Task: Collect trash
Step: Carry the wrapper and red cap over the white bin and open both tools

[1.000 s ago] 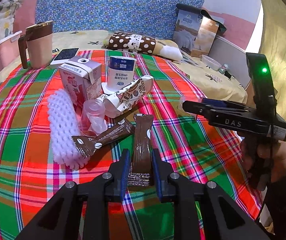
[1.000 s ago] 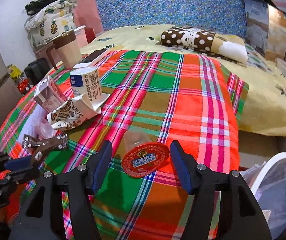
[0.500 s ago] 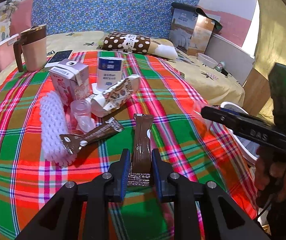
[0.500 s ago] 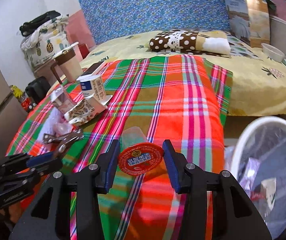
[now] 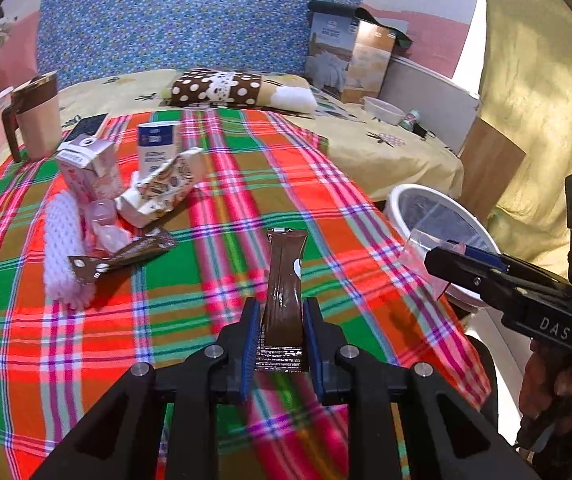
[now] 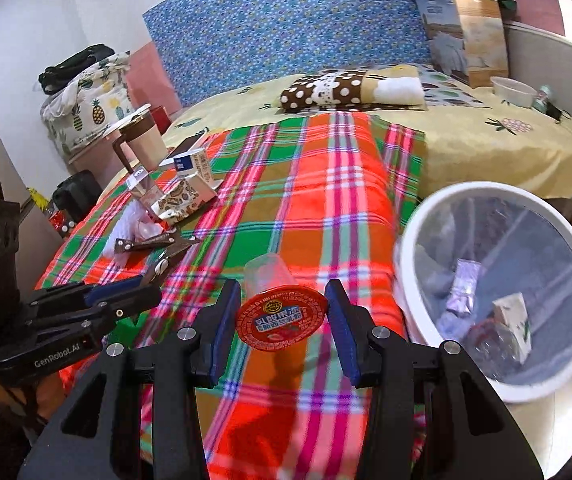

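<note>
Both grippers are loaded. Our left gripper (image 5: 281,334) pinches a brown sachet (image 5: 284,276); the right gripper (image 6: 283,316) clamps a red-lidded cup (image 6: 279,316) beside the white bin (image 6: 406,280).

The right hand-held gripper (image 5: 438,256) hides part of the trash bin (image 5: 402,196); carton (image 5: 89,168) print is unreadable.

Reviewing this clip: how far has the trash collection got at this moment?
Partly done. The white bin beside the bed already holds a few pieces, a small carton among them. In hand: the left gripper grips a brown sachet; the right gripper holds a red-lidded jelly cup. Left on the plaid cloth: milk cartons, foam netting, another sachet.
</note>
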`<state>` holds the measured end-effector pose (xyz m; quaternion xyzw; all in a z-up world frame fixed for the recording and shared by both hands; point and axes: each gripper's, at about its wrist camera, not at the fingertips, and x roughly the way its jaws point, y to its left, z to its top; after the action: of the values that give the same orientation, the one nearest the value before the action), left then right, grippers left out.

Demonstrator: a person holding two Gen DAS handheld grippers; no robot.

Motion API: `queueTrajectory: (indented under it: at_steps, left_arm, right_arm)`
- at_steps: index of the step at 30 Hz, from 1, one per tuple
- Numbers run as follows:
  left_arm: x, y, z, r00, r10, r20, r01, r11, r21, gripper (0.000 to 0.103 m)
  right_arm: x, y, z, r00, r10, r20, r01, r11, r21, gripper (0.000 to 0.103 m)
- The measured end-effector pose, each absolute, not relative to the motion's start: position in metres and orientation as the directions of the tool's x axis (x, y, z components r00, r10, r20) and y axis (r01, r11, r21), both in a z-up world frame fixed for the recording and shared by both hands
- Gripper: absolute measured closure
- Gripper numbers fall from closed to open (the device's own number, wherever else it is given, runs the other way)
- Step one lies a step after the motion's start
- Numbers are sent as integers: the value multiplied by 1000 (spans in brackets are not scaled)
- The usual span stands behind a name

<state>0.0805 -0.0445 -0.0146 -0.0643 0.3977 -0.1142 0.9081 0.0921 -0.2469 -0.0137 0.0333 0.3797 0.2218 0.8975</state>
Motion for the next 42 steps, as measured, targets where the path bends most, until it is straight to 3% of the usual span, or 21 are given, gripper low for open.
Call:
queueTrajectory:
  at_steps: [20,42]
  left_arm:
    - [111,-130,-1,612,-385,-691,342,916,-207,81]
    - [163,-224,-18,504,-488,-713,501,837,-219,81]
  right_arm:
    - [81,-318,-13,700,300,-648,-201,954,224,57]
    - [96,-381,-32,690,164,-705,-18,978,209,57]
